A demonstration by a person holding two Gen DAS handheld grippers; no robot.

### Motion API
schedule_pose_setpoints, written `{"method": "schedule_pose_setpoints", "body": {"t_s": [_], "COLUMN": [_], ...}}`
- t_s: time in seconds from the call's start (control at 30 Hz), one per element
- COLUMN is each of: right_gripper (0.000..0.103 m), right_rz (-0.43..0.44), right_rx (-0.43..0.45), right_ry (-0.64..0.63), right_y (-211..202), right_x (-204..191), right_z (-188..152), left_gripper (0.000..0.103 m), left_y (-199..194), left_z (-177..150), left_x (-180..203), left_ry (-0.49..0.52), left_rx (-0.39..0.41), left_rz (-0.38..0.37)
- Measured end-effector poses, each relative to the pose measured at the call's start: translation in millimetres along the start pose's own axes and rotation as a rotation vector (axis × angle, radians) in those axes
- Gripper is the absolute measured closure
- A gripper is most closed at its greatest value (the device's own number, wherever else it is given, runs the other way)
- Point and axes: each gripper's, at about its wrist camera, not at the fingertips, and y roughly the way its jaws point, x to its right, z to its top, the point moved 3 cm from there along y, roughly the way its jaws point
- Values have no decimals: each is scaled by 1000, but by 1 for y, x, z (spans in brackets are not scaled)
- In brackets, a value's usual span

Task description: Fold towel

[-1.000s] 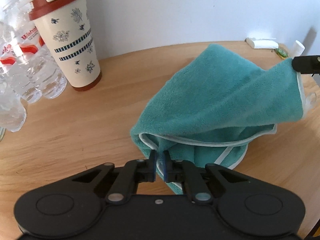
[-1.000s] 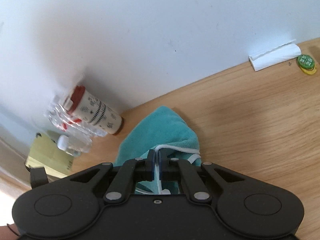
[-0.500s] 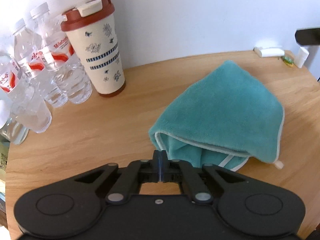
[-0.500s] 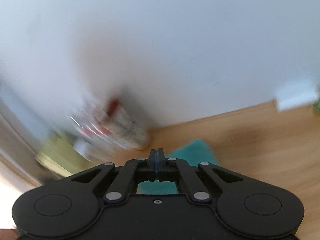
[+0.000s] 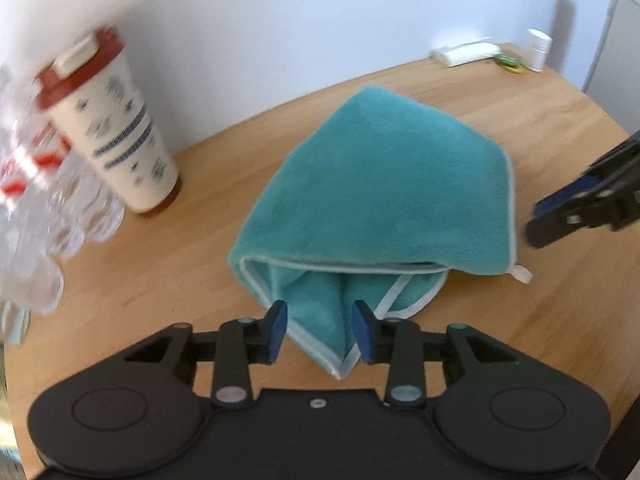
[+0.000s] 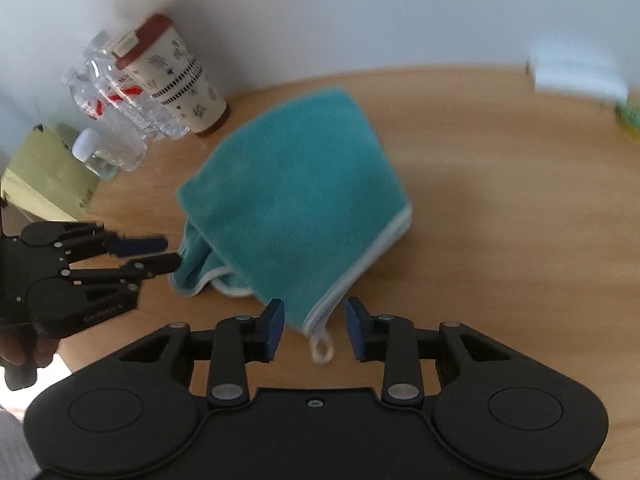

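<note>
Your table (image 5: 160, 280) carries the teal towel (image 5: 380, 184), lying folded at its middle, right of the cup (image 5: 116, 128). Your left gripper (image 5: 320, 330) is opening, one towel corner between its unpressed pads; your right gripper (image 6: 314, 330) is opening around the loop corner, also untouched.

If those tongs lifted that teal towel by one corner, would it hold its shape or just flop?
Probably flop: the teal towel lies slumped in soft, uneven folds on the table. Its plush pile suggests it is light and not slippery. The corner loop would likely dangle.
</note>
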Motion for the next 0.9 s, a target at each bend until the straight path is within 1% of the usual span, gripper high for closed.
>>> {"method": "schedule_pose_setpoints", "body": {"t_s": [0.1, 0.2, 0.23, 0.27, 0.3, 0.4, 0.47, 0.57, 0.63, 0.67, 0.73, 0.8, 0.87, 0.9], "right_gripper": [65, 66, 75, 94, 98, 99, 100, 100, 100, 100, 100, 100, 100, 100], "right_rz": [25, 54, 74, 104, 126, 185, 210, 259, 280, 296, 315, 325, 324, 324], "right_rx": [2, 13, 13, 21, 36, 87, 111, 118, 116, 120, 131, 137, 141, 145], "right_ry": [48, 67, 78, 88, 86, 88, 113, 160, 171, 175, 186, 196, 197, 198], "right_y": [15, 21, 21, 21, 18, 5, -1, -6, -11, -14, -18, -24, -27, -28], "right_x": [8, 12, 13, 13, 10, 3, 2, 3, 2, 0, -2, -4, -6, -7], "right_z": [-1, -1, -1, 0, 3, 9, 14, 21, 25, 28, 32, 36, 39, 40], "left_gripper": [66, 62, 62, 62, 62, 59, 53, 51, 51, 51, 51, 51, 51, 49], "left_y": [2, 2, 1, 1, -2, -11, -16, -26, -32, -32, -35, -37, -42, -44], "left_z": [0, 1, 1, 1, 2, 6, 9, 16, 22, 23, 28, 33, 37, 40], "left_x": [6, 10, 11, 11, 13, 19, 22, 31, 39, 40, 46, 48, 47, 46], "left_ry": [32, 54, 56, 56, 57, 66, 74, 81, 66, 63, 35, -4, -64, -90], "left_rx": [-17, -14, -13, -12, -6, 16, 28, 63, 83, 84, 86, 90, 101, 106], "left_rz": [-9, -4, -3, -5, -18, -49, -70, -112, -149, -152, -181, -186, -185, -184]}}
